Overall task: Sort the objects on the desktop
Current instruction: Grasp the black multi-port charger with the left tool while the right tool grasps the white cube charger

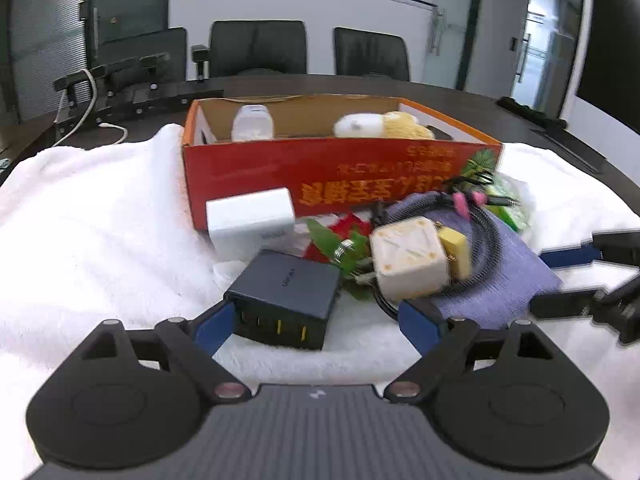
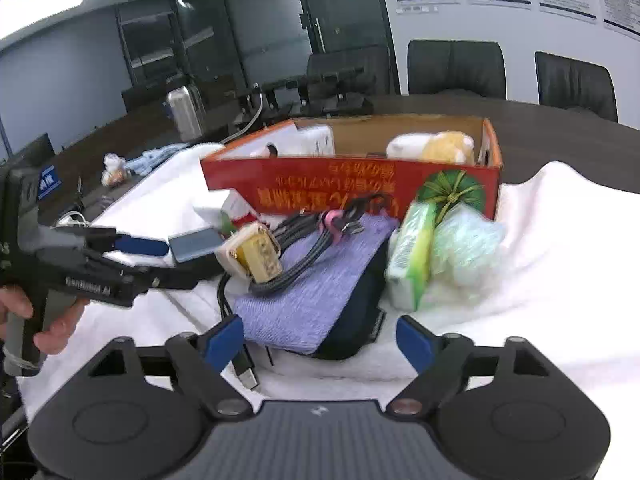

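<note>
While the left gripper [image 1: 318, 322] stands low over the white towel [image 1: 92, 216], its blue fingers [image 1: 214, 326] are spread wide, one on each side of the dark charger [image 1: 286, 294]. The left finger is at the charger's corner; the right one is apart from it, so nothing is gripped yet. I judge that the gripper is placed so in order to close on the charger's short sides. The charger lies flat, its port face turned toward the camera and its long axis running across the view, a little oblique. Behind it lies a white charger [image 1: 250, 222], touching the front wall of the red box [image 1: 320, 172]. To the right, a cream cube plug [image 1: 408, 258] rests on a cable coil [image 1: 476, 232] over a purple cloth [image 1: 508, 280]. The box already holds some white and yellow things, so it seems to be the place for sorted objects. The right gripper [image 1: 572, 280] comes in from the right edge, its fingers apart.

In the right wrist view, the right gripper [image 2: 320, 342] is also open and empty, its fingers [image 2: 414, 344] on both sides of the near end of the purple cloth [image 2: 316, 280], which covers a dark pouch [image 2: 360, 316]. The cloth's long axis goes away from the camera toward the box [image 2: 352, 188]. Green packets [image 2: 412, 256] lean just beside the pouch. The left gripper [image 2: 158, 258] reaches toward the charger [image 2: 196, 244] from the left.
</note>
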Available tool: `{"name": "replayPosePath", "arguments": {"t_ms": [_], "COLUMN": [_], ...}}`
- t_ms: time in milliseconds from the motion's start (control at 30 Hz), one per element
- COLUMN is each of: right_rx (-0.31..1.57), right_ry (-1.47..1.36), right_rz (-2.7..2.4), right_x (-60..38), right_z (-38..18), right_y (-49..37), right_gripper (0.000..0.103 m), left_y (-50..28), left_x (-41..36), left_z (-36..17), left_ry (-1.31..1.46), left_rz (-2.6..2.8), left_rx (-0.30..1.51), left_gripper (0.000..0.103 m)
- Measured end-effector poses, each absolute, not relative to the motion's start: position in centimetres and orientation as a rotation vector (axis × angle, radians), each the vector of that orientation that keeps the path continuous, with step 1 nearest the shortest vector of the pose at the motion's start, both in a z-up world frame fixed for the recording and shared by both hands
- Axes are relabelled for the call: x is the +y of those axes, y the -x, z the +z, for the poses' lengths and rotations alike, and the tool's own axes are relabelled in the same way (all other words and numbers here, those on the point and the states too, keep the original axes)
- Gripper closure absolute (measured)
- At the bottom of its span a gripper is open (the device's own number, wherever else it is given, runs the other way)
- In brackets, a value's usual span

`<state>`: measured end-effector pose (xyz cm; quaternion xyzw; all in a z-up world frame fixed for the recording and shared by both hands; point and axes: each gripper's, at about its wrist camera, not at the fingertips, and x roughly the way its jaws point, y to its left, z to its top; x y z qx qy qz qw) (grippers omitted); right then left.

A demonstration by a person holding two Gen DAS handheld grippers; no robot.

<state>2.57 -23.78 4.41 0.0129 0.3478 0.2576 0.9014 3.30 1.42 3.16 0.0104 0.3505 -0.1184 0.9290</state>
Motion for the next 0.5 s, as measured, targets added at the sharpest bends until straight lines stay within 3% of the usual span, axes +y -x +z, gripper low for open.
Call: {"name": "replayPosePath", "arguments": {"t_ms": [67, 167, 433, 500], "right_rx": [0.719, 0.658, 0.591, 0.596], "right_ry": [0.007, 0.079, 0.154, 0.150], "right_rz": [0.508, 0.530, 0.611, 0.652], "right_x": [-22.6, -21.2, -19.2, -18.6], "right_z": [4.0, 4.9, 6.7, 6.6], "right_y": [-2.8, -2.2, -2.3, -3.3], "right_gripper": [0.043, 0.043, 0.043, 0.045], "left_y": [-3.6, -4.2, -4.7, -5.3], "left_x": [1.6, 2.2, 3.7, 4.0], "left_z": [3.2, 2.6, 1.2, 1.0], "left_ry": [-0.025, -0.051, -0.054, -0.022], "left_rz": [-0.208, -0.180, -0.300, -0.269], "left_rx": [0.718, 0.711, 0.652, 0.703], "left_gripper": [0.021, 0.027, 0.018, 0.030]}}
